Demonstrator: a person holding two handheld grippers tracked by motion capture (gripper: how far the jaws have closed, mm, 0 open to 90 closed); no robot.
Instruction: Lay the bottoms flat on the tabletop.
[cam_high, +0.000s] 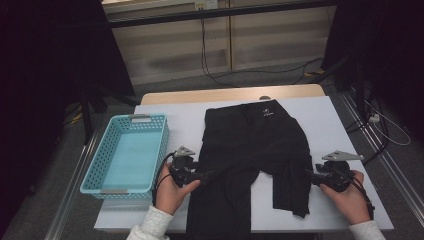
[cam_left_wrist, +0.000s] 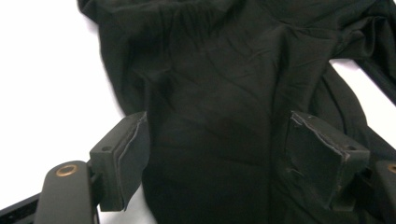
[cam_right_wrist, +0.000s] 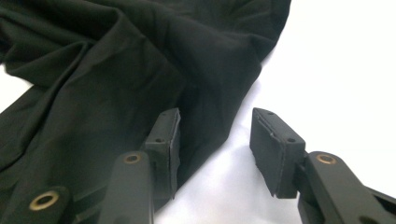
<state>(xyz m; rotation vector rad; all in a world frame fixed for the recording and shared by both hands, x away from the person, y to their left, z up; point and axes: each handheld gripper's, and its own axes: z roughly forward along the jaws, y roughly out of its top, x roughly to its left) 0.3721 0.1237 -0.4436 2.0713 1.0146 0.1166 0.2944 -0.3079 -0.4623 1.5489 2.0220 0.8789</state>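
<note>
left gripper (cam_high: 206, 176) is standing open over the shorts (cam_high: 252, 145); right gripper (cam_high: 311, 176) is open, probably clear; regrip the hem squarely.

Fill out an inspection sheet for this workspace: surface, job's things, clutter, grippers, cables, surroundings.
Surface: white sheet over a wooden table.
Job's things: black trousers spread flat, waistband at the far side; one leg folded up short, the other reaching the near edge.
Clutter: empty turquoise basket at the left.
Grippers: left gripper open over the cloth at the trousers' left edge; right gripper open at the folded leg's edge, nothing pinched.
Cables: one trailing from each gripper; black cable on the floor beyond the table; white cable at the right.
Surroundings: grey floor, pale wall panels, dark curtains at both sides.
</note>
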